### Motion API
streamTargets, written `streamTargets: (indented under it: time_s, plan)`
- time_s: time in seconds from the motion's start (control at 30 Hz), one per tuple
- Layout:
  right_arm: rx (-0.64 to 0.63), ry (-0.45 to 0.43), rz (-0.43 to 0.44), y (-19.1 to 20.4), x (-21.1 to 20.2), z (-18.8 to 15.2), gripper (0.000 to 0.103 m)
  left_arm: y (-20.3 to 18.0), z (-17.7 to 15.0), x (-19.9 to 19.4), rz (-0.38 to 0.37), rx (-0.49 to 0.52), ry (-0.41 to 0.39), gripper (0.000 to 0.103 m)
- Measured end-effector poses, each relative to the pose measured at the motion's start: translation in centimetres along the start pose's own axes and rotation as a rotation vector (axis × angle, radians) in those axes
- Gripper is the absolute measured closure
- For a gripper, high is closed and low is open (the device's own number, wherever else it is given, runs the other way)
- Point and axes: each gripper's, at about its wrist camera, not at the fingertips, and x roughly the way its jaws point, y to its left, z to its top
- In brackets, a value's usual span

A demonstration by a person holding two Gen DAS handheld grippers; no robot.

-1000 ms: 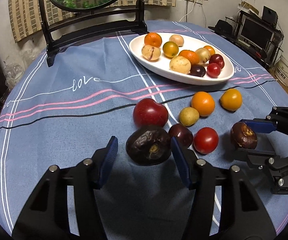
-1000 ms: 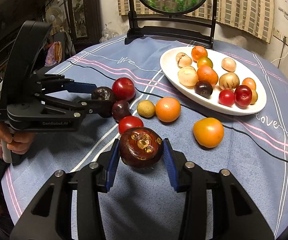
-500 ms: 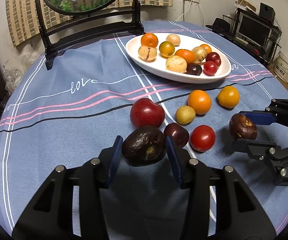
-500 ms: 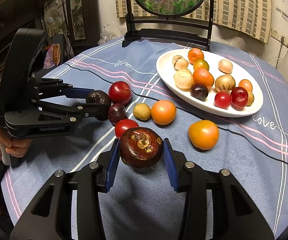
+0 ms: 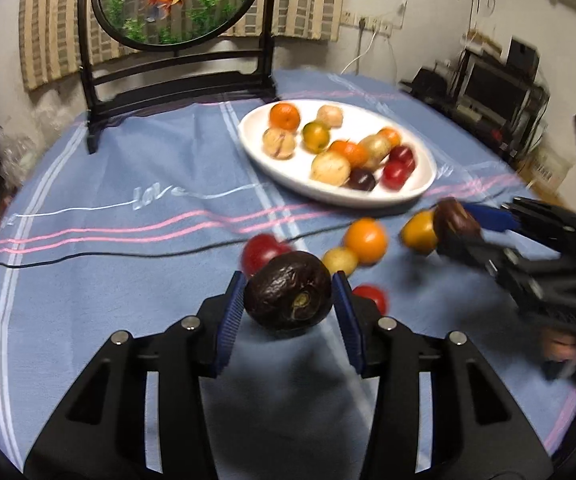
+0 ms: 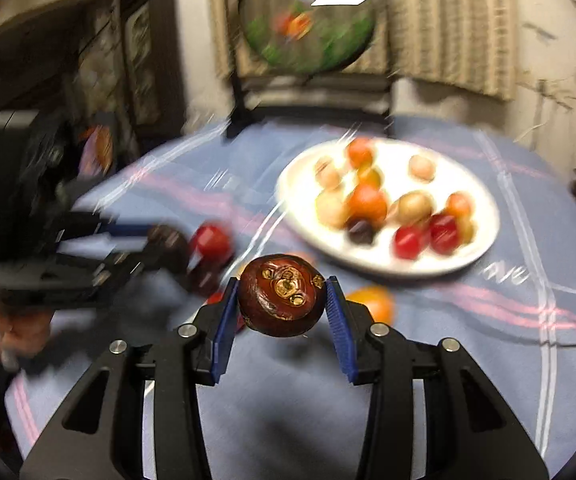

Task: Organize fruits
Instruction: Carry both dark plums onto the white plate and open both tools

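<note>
My left gripper (image 5: 288, 296) is shut on a dark wrinkled fruit (image 5: 288, 290), held just above the blue cloth. My right gripper (image 6: 282, 300) is shut on a reddish-brown fruit (image 6: 282, 294) with gold spots, also clear of the cloth. In the left wrist view the right gripper (image 5: 454, 220) comes in from the right with its brown fruit (image 5: 454, 216) near the white oval plate (image 5: 420, 188). Several fruits lie in the plate. Loose on the cloth are a red fruit (image 5: 260, 250), an orange (image 5: 366, 240), a yellow-orange fruit (image 5: 418, 234), a small yellow fruit (image 5: 340, 260) and a red tomato (image 5: 372, 298).
A round fish-picture screen on a black stand (image 5: 176, 80) rises at the table's far edge. Dark shelves with electronics (image 5: 504, 100) stand beyond the right side. A person's hand (image 6: 4, 328) holds the left gripper at the left. The right wrist view is blurred.
The left jaws have closed onto the dark fruit and raised it off the cloth. The right gripper has risen and moved towards the plate with its brown fruit.
</note>
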Motion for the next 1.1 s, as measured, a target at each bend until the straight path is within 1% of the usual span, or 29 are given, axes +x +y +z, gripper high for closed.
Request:
streamTargets:
  time_s: [0.07, 0.13, 0.17, 0.27, 0.3, 0.37, 0.47, 0.6, 0.77, 0.83, 0.87, 0.9, 0.97, 1.07, 1.1]
  plan:
    - [0.093, -0.071, -0.055, -2.7, 0.1, 1.2, 0.060, -0.6, 1.5, 0.1, 0.010, 0.010, -0.024, 0.058]
    - [0.174, -0.112, -0.104, -5.0, 0.5, 2.2, 0.060, -1.3, 3.7, 0.7, 0.029, 0.024, -0.047, 0.058]
    - [0.212, -0.131, -0.141, -6.3, 0.8, 2.7, 0.060, -1.5, 5.0, 1.2, 0.023, 0.017, -0.052, 0.058]
    - [0.268, -0.145, -0.216, -9.1, 2.7, 3.7, 0.060, -2.0, 8.6, 3.6, 0.013, -0.005, -0.046, 0.058]
    - [0.285, -0.140, -0.221, -9.7, 3.2, 3.9, 0.060, -2.3, 9.6, 4.6, 0.025, -0.003, -0.046, 0.058]
    - [0.331, -0.125, -0.204, -11.2, 4.5, 4.3, 0.060, -3.1, 11.5, 6.8, 0.061, 0.014, -0.044, 0.058]
    - [0.356, -0.101, -0.175, -12.3, 5.3, 4.3, 0.060, -3.7, 13.0, 10.0, 0.099, 0.024, -0.006, 0.058]
    - [0.357, -0.083, -0.155, -12.9, 5.7, 4.4, 0.060, -3.8, 13.7, 12.9, 0.137, 0.028, 0.032, 0.058]
    - [0.360, -0.058, -0.138, -13.2, 6.3, 4.4, 0.059, -4.0, 13.8, 14.3, 0.152, 0.018, 0.053, 0.057]
    - [0.355, -0.045, -0.133, -13.1, 6.4, 4.4, 0.059, -3.9, 13.7, 14.3, 0.165, 0.017, 0.047, 0.056]
    - [0.353, -0.043, -0.133, -13.1, 6.4, 4.5, 0.058, -3.9, 13.6, 13.9, 0.173, 0.013, 0.035, 0.048]
    - [0.350, -0.046, -0.132, -13.0, 6.3, 4.5, 0.058, -3.9, 13.7, 13.5, 0.173, 0.007, 0.026, 0.045]
    - [0.345, -0.054, -0.138, -12.9, 5.9, 4.5, 0.055, -3.8, 13.7, 12.1, 0.172, -0.006, 0.002, 0.034]
    - [0.330, -0.070, -0.136, -12.5, 5.0, 4.7, 0.055, -3.1, 13.3, 9.2, 0.180, -0.032, -0.042, 0.025]
    - [0.322, -0.075, -0.136, -12.3, 4.6, 4.7, 0.055, -2.9, 12.9, 8.1, 0.182, -0.041, -0.059, 0.024]
